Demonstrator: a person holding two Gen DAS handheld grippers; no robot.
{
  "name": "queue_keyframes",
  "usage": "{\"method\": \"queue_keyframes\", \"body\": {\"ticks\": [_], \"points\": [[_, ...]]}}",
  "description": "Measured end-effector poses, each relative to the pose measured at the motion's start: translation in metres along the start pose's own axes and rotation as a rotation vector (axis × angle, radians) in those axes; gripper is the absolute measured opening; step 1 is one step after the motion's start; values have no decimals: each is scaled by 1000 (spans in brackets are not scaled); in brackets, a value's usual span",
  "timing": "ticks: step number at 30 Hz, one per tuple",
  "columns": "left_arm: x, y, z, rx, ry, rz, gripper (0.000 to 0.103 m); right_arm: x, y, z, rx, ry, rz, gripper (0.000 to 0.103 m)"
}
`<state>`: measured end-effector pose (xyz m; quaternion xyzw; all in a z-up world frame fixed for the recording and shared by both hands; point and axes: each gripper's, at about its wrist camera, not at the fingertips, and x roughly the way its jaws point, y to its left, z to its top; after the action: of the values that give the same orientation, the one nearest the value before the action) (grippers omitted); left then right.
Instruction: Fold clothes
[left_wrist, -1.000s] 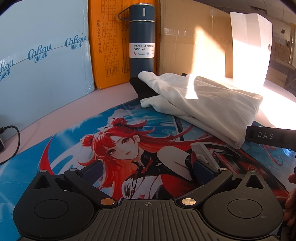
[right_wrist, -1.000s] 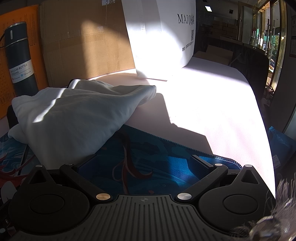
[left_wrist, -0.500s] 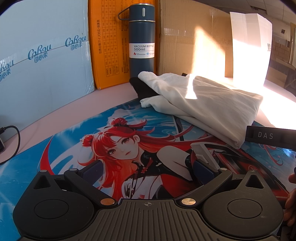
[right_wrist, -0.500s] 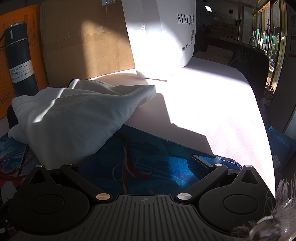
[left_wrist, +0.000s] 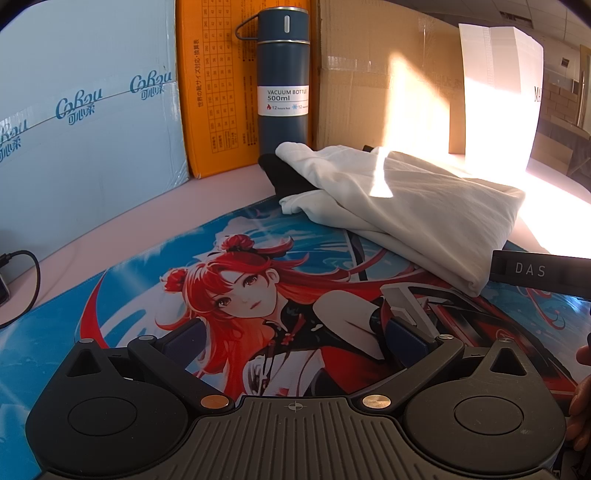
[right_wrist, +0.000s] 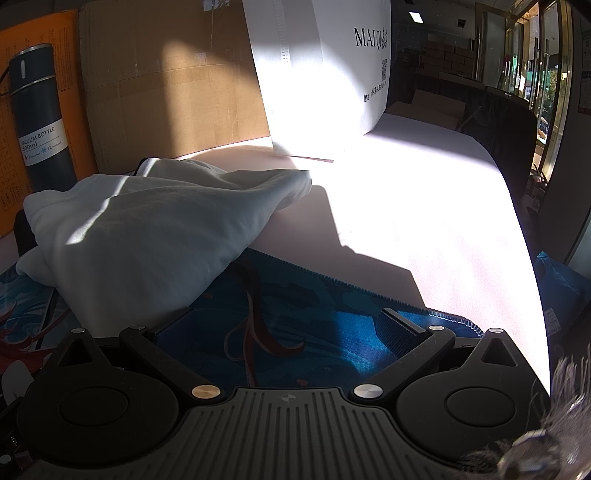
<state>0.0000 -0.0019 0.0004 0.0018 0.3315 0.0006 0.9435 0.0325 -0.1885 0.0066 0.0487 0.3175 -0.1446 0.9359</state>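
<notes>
A white garment (left_wrist: 406, 206) lies bunched in a loose folded heap at the far right of the anime desk mat (left_wrist: 177, 280), with a black cloth (left_wrist: 284, 177) under its far end. It also shows in the right wrist view (right_wrist: 147, 229), left of centre. My left gripper (left_wrist: 291, 332) is open and empty, low over the mat, short of the garment. My right gripper (right_wrist: 284, 325) is open and empty over the mat's right end (right_wrist: 295, 321), its left finger close beside the garment's near edge.
A dark blue vacuum bottle (left_wrist: 283, 81) stands behind the garment. Boxes line the back: light blue (left_wrist: 85, 110), orange (left_wrist: 218, 92), brown cardboard (left_wrist: 384, 81) and white (right_wrist: 325, 74). A black cable (left_wrist: 26, 269) lies at far left. The right gripper's body (left_wrist: 539, 271) enters at right.
</notes>
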Motion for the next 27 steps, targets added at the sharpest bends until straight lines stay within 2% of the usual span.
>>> {"method": "queue_keyframes", "body": {"ticks": [27], "points": [[1, 1, 0, 1, 0, 2, 103, -1, 1, 0, -2, 0, -1, 103]]}}
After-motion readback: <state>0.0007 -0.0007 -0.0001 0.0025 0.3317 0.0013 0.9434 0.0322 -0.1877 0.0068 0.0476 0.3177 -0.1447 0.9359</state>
